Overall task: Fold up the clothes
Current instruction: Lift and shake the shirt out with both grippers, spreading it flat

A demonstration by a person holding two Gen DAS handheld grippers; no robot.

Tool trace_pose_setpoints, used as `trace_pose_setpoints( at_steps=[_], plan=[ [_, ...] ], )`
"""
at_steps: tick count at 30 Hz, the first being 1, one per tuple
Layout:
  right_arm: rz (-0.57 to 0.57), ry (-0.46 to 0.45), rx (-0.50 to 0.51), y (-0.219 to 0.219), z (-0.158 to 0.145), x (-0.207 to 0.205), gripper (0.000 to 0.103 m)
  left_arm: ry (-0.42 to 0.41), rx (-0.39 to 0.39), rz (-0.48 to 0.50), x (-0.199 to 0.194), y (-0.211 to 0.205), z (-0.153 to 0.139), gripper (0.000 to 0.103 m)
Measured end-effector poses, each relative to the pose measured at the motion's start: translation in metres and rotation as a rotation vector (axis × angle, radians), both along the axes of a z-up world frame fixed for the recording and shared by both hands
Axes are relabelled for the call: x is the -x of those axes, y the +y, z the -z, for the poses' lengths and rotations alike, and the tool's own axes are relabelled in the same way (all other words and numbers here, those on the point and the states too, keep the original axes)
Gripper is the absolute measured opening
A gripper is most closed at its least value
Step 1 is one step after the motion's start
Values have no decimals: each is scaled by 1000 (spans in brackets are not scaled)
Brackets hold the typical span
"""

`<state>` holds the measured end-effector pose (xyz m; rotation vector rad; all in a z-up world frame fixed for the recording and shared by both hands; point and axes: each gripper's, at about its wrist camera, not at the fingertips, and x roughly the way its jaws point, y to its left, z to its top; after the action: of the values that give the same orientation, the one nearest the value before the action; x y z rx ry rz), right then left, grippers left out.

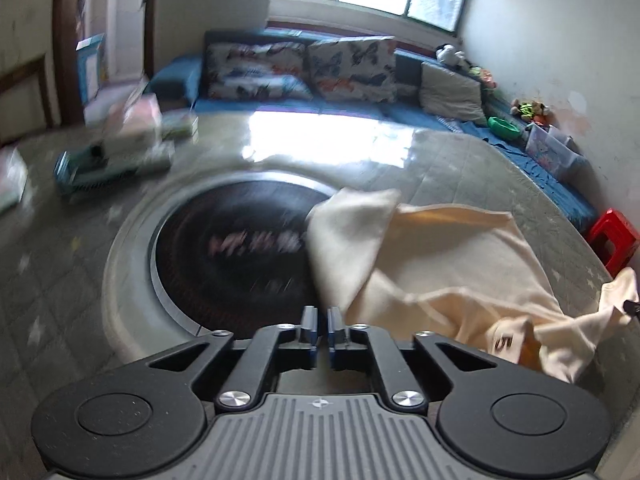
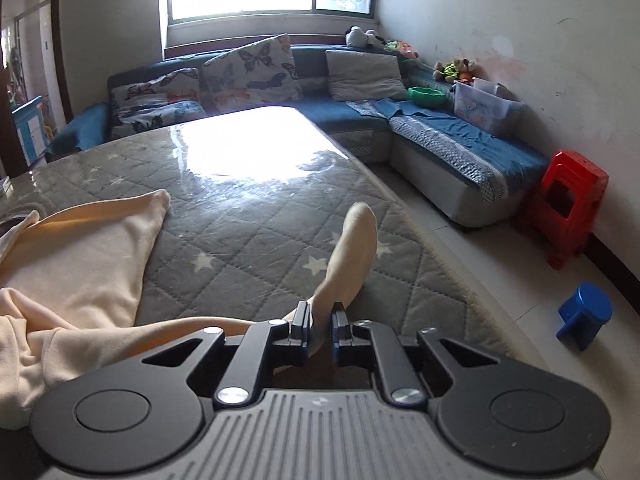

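The cream-coloured knit garment (image 2: 80,256) lies crumpled on the grey quilted star-patterned tabletop (image 2: 248,232). The right hand-held gripper (image 2: 320,322) is clamped on a sleeve. The left hand-held gripper (image 1: 322,326), nearly together and holding nothing, sits just left of the garment (image 1: 460,264), over a round black inset cooktop (image 1: 236,252). Bare tabletop extends ahead toward the far edge.

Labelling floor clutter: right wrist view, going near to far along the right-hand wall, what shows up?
Small blue plastic stool on the floor → stacked red plastic stools → clear plastic storage box on the blue sofa → green bowl → black-and-white plush toy by the window.
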<state>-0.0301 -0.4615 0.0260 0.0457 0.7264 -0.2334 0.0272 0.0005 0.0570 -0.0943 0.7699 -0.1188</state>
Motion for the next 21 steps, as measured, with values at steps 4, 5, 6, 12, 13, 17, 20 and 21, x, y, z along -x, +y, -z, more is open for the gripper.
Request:
trace_pose_setpoints(
  at_steps=[4, 5, 6, 12, 13, 17, 20, 21],
  plan=[
    [16, -17, 3, -1, -4, 2, 13, -55, -67, 54, -23, -31, 1, 31],
    [12, -22, 3, -1, -6, 1, 13, -62, -85, 66, -30, -39, 2, 31],
    [7, -27, 5, 0, -7, -1, 13, -61, -93, 84, -38, -46, 4, 32],
    [-14, -51, 17, 4, -13, -6, 18, -46, -190, 123, -75, -81, 24, 39],
    [-11, -57, 23, 4, -15, -7, 20, -35, -205, 117, -80, -83, 28, 39],
    [-17, -54, 19, 2, -17, -9, 22, -1, -260, 87, -95, -83, 43, 37],
    [-37, -51, 16, 3, -17, -9, 22, 5, -264, 71, -96, -74, 47, 11],
    [-48, -50, 13, 5, -17, -10, 22, 4, -252, 66, -95, -70, 45, 9]
  ],
)
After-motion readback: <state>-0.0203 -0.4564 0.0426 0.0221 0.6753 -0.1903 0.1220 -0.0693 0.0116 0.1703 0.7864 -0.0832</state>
